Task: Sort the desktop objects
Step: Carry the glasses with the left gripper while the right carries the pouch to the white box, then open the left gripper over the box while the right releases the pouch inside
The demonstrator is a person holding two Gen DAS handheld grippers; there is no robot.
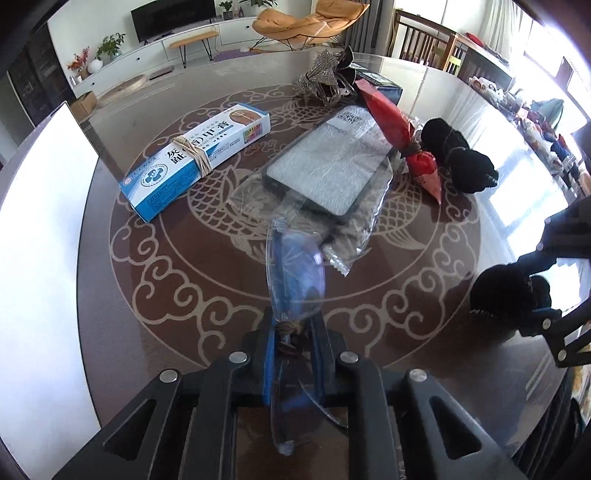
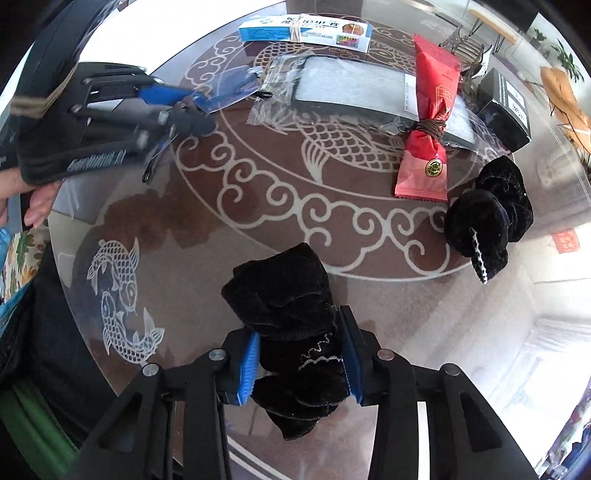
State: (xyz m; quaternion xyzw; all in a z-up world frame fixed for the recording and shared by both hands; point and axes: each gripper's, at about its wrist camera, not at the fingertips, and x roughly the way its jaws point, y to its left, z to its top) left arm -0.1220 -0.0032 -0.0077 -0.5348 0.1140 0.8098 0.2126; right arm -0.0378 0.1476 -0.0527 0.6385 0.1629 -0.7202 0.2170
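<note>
Left tongs (image 1: 291,332) clenched on glasses (image 1: 293,273); right tongs (image 2: 299,362) grasping black scrunchie (image 2: 291,314). Lift both clear of counter (image 2: 258,229); avoid squeezing lenses.

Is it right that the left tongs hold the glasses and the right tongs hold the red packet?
Not quite. The left tongs do hold the glasses, but the right tongs hold a black velvet scrunchie, as the right wrist view shows. The red packet lies on the table.

Bright windows (image 1: 546,48) light a living room with a television (image 1: 171,16), orange lounge chair (image 1: 310,20) and wooden chair (image 1: 424,38).
</note>
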